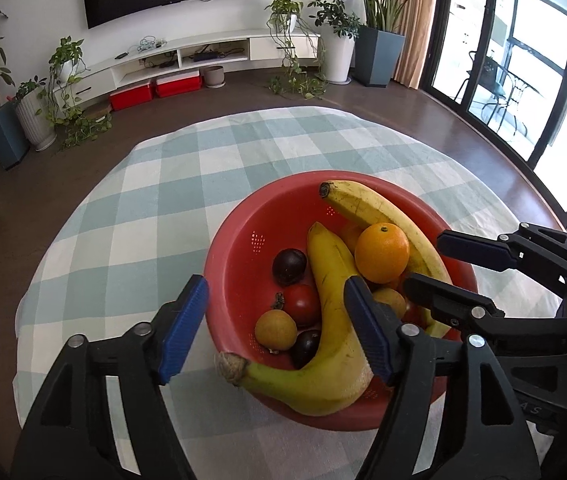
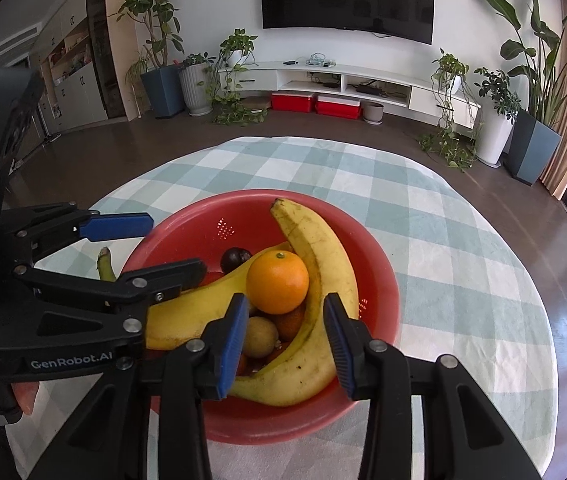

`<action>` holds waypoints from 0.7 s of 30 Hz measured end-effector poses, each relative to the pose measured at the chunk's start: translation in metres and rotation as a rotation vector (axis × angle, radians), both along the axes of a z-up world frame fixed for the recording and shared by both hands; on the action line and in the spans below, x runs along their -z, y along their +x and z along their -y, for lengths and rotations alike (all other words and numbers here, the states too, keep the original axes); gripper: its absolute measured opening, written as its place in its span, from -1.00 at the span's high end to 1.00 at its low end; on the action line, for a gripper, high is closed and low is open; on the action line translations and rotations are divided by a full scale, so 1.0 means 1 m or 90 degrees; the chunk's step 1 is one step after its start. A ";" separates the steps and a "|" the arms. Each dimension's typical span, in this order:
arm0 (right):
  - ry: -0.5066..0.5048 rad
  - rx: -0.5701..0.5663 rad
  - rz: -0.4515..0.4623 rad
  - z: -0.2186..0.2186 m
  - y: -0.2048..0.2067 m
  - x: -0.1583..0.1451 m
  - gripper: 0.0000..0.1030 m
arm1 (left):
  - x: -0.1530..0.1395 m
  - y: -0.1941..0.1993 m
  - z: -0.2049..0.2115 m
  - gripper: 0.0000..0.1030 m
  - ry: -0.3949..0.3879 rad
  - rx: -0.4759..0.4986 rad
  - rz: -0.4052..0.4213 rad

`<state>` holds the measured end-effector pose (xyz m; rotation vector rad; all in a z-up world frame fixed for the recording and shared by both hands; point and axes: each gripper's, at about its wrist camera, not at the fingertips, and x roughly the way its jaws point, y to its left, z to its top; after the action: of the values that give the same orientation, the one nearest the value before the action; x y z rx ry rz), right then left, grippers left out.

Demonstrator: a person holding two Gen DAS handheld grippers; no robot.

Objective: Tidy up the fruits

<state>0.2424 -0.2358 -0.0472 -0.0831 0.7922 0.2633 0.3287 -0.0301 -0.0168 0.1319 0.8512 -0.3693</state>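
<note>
Both grippers tip down over the red colander bowl (image 1: 227, 264) on the checked tablecloth (image 1: 163, 184). The left gripper (image 1: 275, 328) gapes wide around a banana (image 1: 335, 320), pads off it. The right gripper (image 2: 283, 344) is partly open around the other banana (image 2: 319, 280), not squeezing; an orange (image 2: 277, 282) sits on top.

My left wrist camera looks forward and steeply down along my left claw (image 1: 275, 328), close above the red bowl (image 1: 235, 248) on the bench (image 1: 123, 208). My right wrist camera does likewise along my right claw (image 2: 283, 344), from the bowl's other side. Both views share the bowl, the bench, the television wall, and each other's claw.
</note>
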 end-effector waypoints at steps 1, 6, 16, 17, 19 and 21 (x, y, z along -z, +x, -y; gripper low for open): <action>0.005 0.007 0.005 0.003 -0.006 -0.003 -0.07 | -0.005 -0.006 -0.003 -0.55 -0.003 -0.006 0.011; 0.040 0.066 0.050 0.022 -0.045 -0.020 -0.84 | -0.033 -0.048 -0.018 -0.99 -0.032 -0.035 0.083; 0.067 0.116 0.251 0.029 -0.159 -0.054 -1.00 | -0.089 -0.190 -0.016 -1.00 0.049 -0.138 0.318; 0.073 0.125 0.289 0.031 -0.172 -0.063 -1.00 | -0.095 -0.208 -0.014 -1.00 0.063 -0.160 0.349; 0.080 0.140 0.362 0.033 -0.194 -0.084 -1.00 | -0.109 -0.237 -0.017 -0.99 0.048 -0.199 0.378; 0.075 0.157 0.413 0.034 -0.212 -0.101 -1.00 | -0.120 -0.257 -0.021 -0.99 -0.003 -0.188 0.366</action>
<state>0.0299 -0.2702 0.0539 0.0414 0.1376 0.0379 0.0721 -0.0094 0.1032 0.0986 0.2921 -0.0441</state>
